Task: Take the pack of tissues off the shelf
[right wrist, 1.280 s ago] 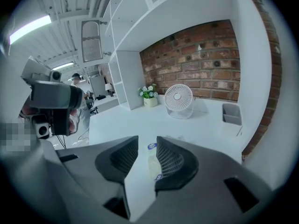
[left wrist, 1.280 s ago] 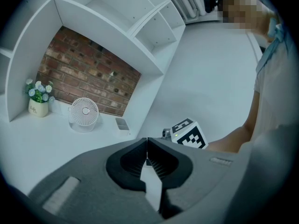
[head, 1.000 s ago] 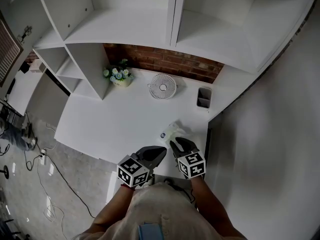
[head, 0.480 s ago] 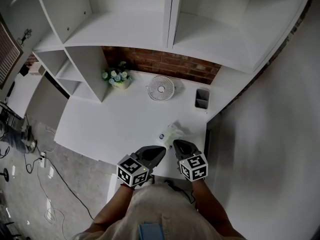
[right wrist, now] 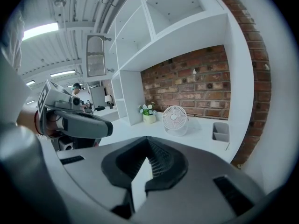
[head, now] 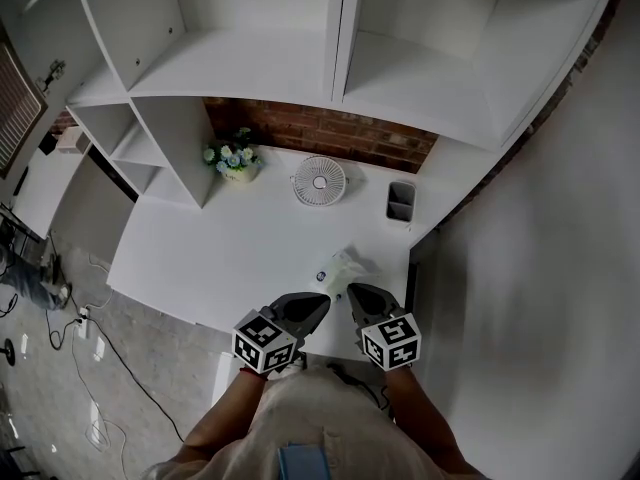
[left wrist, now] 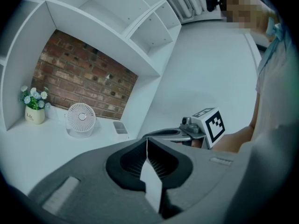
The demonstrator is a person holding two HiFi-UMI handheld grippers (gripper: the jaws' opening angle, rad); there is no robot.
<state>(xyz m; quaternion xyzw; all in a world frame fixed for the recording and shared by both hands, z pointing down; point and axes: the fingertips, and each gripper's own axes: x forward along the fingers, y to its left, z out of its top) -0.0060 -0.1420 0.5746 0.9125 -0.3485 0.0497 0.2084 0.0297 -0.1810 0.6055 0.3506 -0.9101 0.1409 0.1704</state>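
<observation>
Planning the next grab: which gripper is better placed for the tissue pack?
Right: the right gripper lies nearest the tissue pack; the left gripper sits farther aside. Both have shut jaws.

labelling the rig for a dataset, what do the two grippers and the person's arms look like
Both the left gripper and right gripper have smooth grey bodies tapering to dark ribbed pads. Each carries a cube with black-and-white square markers. The person wears a light top.
</observation>
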